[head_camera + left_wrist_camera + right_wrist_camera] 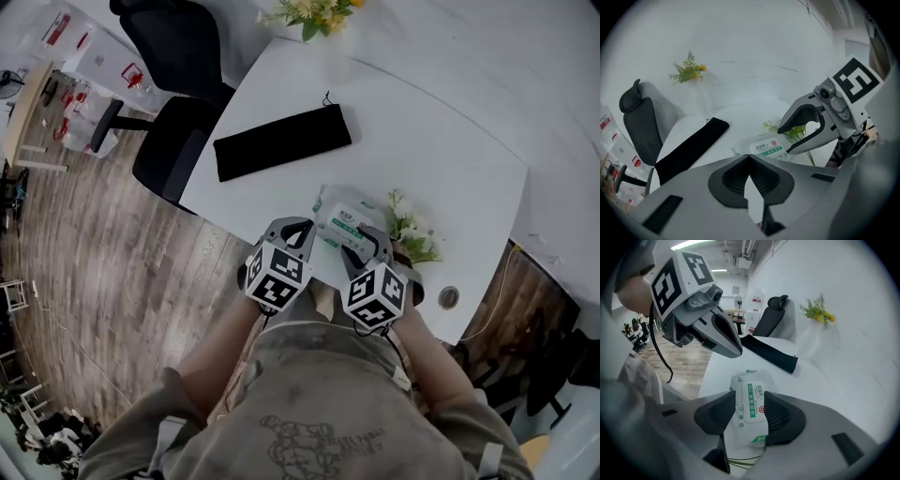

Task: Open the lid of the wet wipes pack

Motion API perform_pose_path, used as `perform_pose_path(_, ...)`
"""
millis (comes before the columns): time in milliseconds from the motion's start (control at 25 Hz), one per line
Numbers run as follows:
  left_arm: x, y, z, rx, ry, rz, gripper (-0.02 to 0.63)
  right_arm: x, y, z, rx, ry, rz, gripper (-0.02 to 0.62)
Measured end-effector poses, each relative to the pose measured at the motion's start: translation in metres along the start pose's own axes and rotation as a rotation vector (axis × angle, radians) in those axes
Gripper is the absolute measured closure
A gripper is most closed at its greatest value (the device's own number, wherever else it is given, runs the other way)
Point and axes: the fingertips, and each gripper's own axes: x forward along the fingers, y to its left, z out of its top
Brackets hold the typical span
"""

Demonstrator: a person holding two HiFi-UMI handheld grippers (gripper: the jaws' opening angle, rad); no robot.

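Nearest, 2 tools side by side over the near edge of the white table [441, 150]. On the left hand-held gripper [750, 157], jaws closed tip to tip, nothing between them. On the right hand-held gripper [750, 394], jaws spread wide, nothing gripped. Just past both, seen between the open jaws, the wet wipes pack [343, 218] flat on the table, lid [752, 401] shut. Beside it, a flower sprig [409, 231]. Farther back, a long black pouch [281, 142]; beyond the table, a black chair [178, 103].
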Motion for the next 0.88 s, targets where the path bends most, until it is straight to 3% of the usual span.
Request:
perform_pose_path(520,0.046,-0.003,-0.034,0.149,0.057,-0.176,0.589,0.046,0.005,-0.021,0.116,0.136,-0.109,0.402)
perform_pose_path(880,0.064,-0.008,-0.049,0.232,0.08,-0.23,0.589,0.049,0.001,-0.024,0.215,0.136,-0.139,0.411)
